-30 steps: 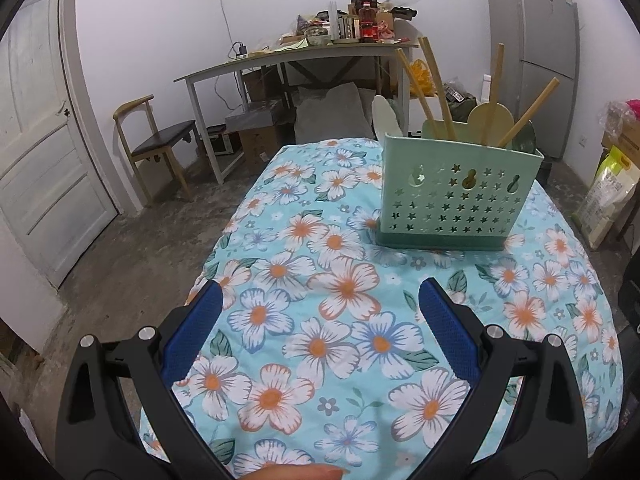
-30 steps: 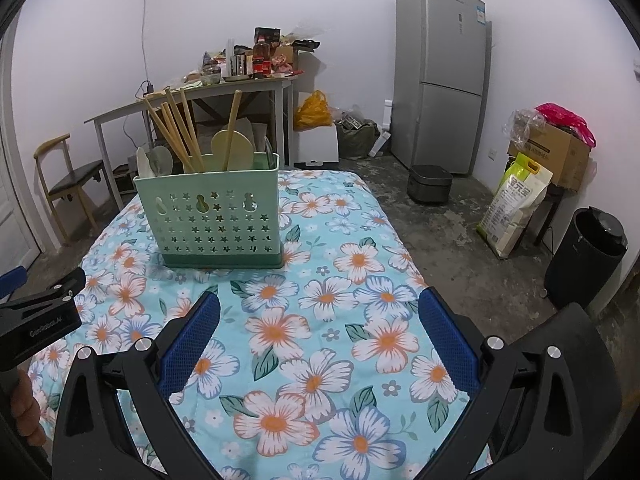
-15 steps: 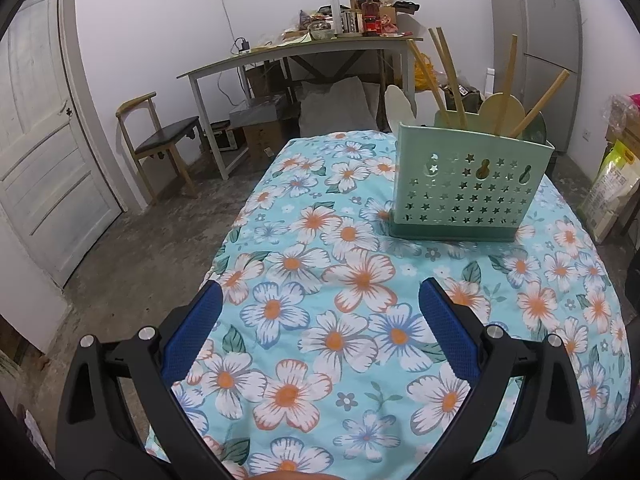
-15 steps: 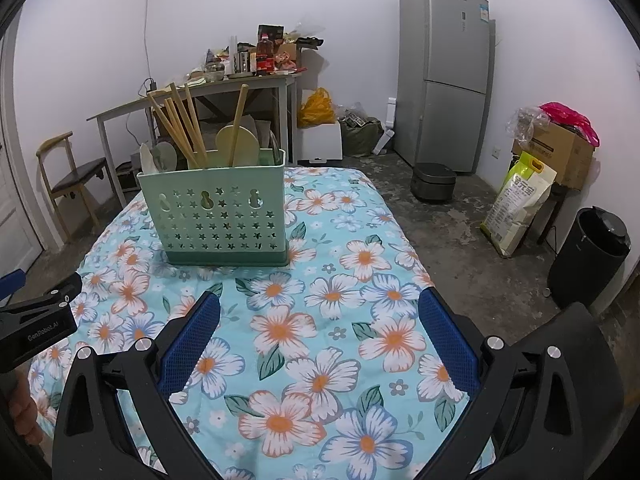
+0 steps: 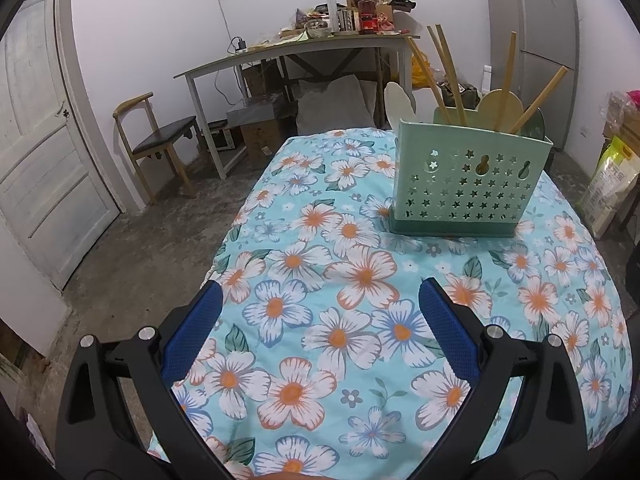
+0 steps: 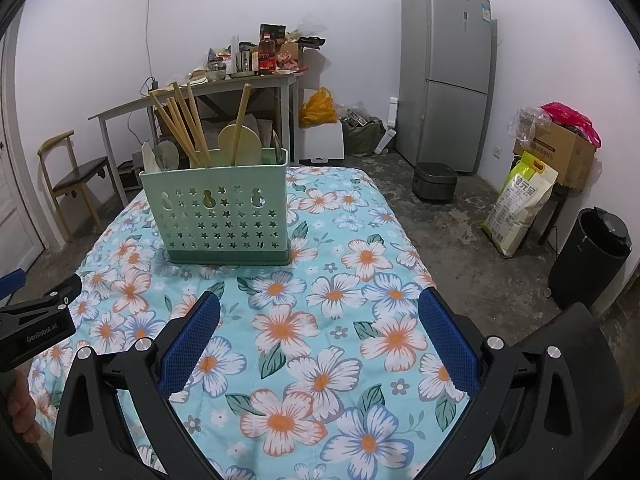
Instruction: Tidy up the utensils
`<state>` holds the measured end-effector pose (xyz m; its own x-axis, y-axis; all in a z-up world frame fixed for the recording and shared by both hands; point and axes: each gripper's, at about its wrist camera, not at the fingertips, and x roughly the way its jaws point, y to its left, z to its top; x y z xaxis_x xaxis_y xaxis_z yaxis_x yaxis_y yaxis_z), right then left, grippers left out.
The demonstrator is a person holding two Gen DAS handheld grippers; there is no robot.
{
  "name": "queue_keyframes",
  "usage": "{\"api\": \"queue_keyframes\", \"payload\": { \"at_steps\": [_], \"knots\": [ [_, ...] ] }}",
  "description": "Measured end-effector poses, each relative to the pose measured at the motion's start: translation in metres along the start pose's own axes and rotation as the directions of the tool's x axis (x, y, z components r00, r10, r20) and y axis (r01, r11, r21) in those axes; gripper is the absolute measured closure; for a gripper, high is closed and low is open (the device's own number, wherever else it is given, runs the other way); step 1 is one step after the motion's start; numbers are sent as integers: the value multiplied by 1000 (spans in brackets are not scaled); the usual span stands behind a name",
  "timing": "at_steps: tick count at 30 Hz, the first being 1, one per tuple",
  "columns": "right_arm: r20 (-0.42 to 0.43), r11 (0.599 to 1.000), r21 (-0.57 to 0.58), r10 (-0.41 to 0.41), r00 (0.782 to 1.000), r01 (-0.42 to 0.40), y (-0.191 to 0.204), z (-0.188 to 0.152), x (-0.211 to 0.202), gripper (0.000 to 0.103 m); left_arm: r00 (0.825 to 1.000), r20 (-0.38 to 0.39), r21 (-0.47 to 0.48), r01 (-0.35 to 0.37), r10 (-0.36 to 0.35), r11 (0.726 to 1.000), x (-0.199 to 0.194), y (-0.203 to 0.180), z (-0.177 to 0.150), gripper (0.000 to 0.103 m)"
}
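Observation:
A mint green perforated utensil holder point(image 5: 466, 184) stands upright on the floral tablecloth point(image 5: 352, 280), far right in the left wrist view and far left in the right wrist view point(image 6: 218, 208). It holds several wooden chopsticks point(image 6: 184, 124) and pale spatulas point(image 6: 240, 144). My left gripper point(image 5: 320, 328) is open and empty, well short of the holder. My right gripper point(image 6: 320, 336) is open and empty, also short of the holder. The left gripper's body shows at the left edge of the right wrist view point(image 6: 36, 324).
A wooden chair point(image 5: 156, 140) and a cluttered grey desk point(image 5: 296, 52) stand beyond the table. A fridge point(image 6: 448, 76), a rice cooker point(image 6: 436, 180), a sack point(image 6: 520, 208) and a black bin point(image 6: 592, 256) stand on the floor at the right.
Both grippers have drawn back slightly and risen, so the holder looks a little farther off. Both stay open and empty. The holder has not moved.

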<state>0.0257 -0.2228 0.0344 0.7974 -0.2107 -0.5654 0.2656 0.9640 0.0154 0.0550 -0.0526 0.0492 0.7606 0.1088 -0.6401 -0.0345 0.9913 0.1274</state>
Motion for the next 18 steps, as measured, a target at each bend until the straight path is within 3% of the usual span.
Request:
{"api": "queue_keyframes", "payload": {
  "at_steps": [18],
  "knots": [
    [4, 1000, 17, 8, 1000, -8, -6, 6, 0, 6, 1000, 11, 14, -24, 24, 1000, 1, 1, 0, 8]
  ]
}}
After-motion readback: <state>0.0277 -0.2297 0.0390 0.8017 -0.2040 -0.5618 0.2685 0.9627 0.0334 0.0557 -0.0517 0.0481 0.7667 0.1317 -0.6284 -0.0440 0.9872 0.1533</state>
